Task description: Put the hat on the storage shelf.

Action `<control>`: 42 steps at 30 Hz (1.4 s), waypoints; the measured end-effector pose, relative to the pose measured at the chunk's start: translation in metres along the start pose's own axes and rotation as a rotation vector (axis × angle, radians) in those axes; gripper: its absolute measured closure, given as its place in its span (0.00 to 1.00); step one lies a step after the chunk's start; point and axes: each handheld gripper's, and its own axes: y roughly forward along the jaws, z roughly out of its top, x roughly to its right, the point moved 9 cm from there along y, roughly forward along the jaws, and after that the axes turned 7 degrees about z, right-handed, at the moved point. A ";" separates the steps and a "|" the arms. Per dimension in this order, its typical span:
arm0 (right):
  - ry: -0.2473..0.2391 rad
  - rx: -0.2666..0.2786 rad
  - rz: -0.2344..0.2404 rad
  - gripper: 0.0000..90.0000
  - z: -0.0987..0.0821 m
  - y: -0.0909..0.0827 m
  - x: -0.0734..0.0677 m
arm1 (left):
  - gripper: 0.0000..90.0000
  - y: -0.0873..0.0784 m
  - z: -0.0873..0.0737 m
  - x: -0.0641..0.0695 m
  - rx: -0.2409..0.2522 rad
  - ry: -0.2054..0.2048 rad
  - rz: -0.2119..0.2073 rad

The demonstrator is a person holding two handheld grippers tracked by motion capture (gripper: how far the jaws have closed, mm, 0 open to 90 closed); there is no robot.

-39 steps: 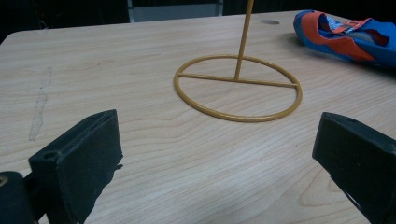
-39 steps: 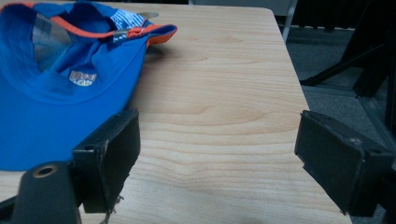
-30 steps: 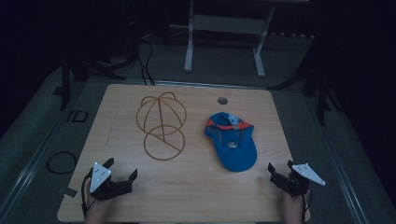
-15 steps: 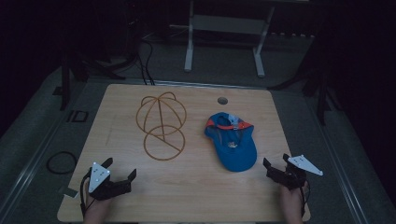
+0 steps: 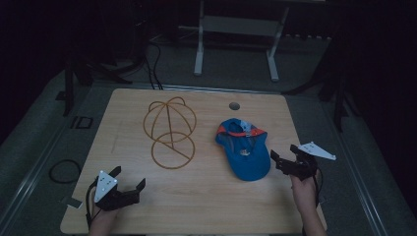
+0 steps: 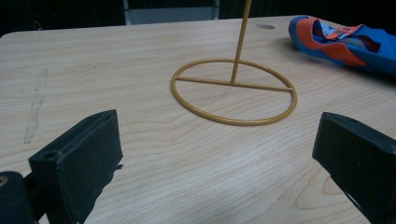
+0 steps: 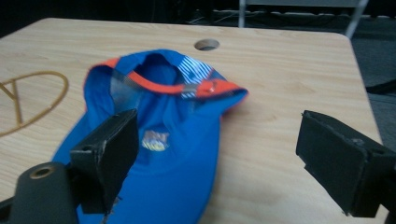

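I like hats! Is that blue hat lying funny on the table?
Yes. The blue cap lies upside down on the table, inside showing, off the gold wire stand beside it. Nothing looks broken or spilled.

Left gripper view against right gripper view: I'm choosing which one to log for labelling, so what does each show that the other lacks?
The left gripper view alone shows the wire stand's round base ring with its crossbar and upright rod, past its own open left claw. The right gripper view alone shows the inside of the blue cap, with its orange band, small printed label and back strap, and the table's round hole, past the open right claw. Both show the wooden table, some of the cap, and some of the stand.
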 end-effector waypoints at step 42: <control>-0.131 -0.066 0.111 0.25 0.065 0.105 -0.030 | 0.02 -0.001 0.000 0.003 -0.008 0.013 -0.017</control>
